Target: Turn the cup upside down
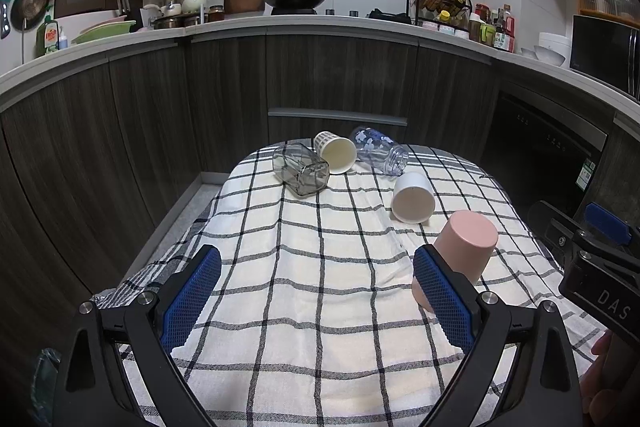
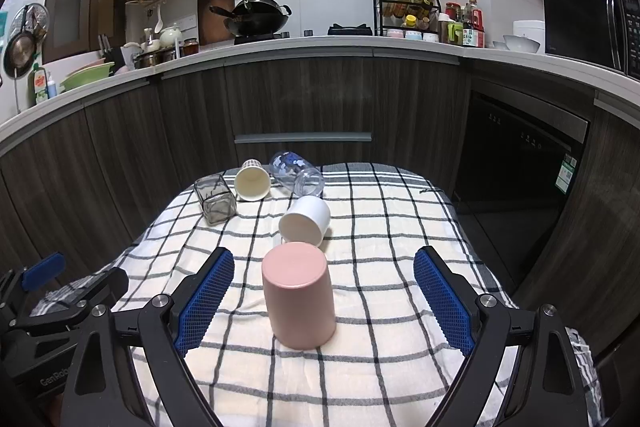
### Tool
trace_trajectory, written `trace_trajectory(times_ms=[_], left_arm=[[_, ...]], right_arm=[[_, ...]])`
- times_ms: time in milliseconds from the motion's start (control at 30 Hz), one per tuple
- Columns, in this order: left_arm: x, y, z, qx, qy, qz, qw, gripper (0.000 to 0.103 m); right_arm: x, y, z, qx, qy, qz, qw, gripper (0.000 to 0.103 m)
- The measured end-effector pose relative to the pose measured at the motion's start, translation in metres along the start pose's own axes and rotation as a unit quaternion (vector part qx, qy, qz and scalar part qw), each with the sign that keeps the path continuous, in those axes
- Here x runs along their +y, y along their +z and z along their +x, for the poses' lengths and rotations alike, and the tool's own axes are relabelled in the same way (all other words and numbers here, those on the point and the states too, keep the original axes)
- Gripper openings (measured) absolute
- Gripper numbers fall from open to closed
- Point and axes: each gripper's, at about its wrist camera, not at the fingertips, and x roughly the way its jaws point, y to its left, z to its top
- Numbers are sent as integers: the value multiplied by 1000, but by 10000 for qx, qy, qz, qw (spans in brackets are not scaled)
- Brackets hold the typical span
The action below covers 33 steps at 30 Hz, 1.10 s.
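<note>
Pink cup (image 2: pixel 298 295) stands mouth-down on the checked cloth (image 2: pixel 380 367), flat base up, right between the wide-spread blue fingers of my right gripper (image 2: pixel 324 301) with clear space on both sides. So this one looks already flipped, I'd say. It reads as smooth, stiff plastic or ceramic, light enough to tip if nudged, probably a bit slick, so I'd take any hold around the middle of its wall, squarely from both sides.

My left gripper (image 1: pixel 316 301) is spread wide too, holding nothing; the pink cup sits just behind its right finger (image 1: pixel 442 301) in that view.

Beyond it, near but apart, a white cup (image 2: pixel 306 219) lies on its side with its mouth toward me. That looks like the likely next candidate: rigid, round, free to roll, so I'd grip across the wall near the rim. Further back lie a cream paper cup (image 2: pixel 252 181), a square smoky glass (image 2: pixel 214 201) and a clear bottle with blue flowers (image 2: pixel 298 173), all on their sides.
</note>
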Motion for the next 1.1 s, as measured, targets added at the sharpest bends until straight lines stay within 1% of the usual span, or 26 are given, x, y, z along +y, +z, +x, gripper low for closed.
trace_trajectory(times_ms=[333, 900, 1100], left_arm=[[1, -4, 5, 77, 0, -43, 10000, 100], [1, -2, 4, 93, -39, -79, 9999, 100], [0, -2, 6, 179, -178, -93, 9996, 100]], right_arm=[[-1, -1, 2, 38, 0, 39, 10000, 91], [-1, -1, 1, 43, 4, 50, 10000, 91], [0, -1, 1, 52, -4, 45, 10000, 91]])
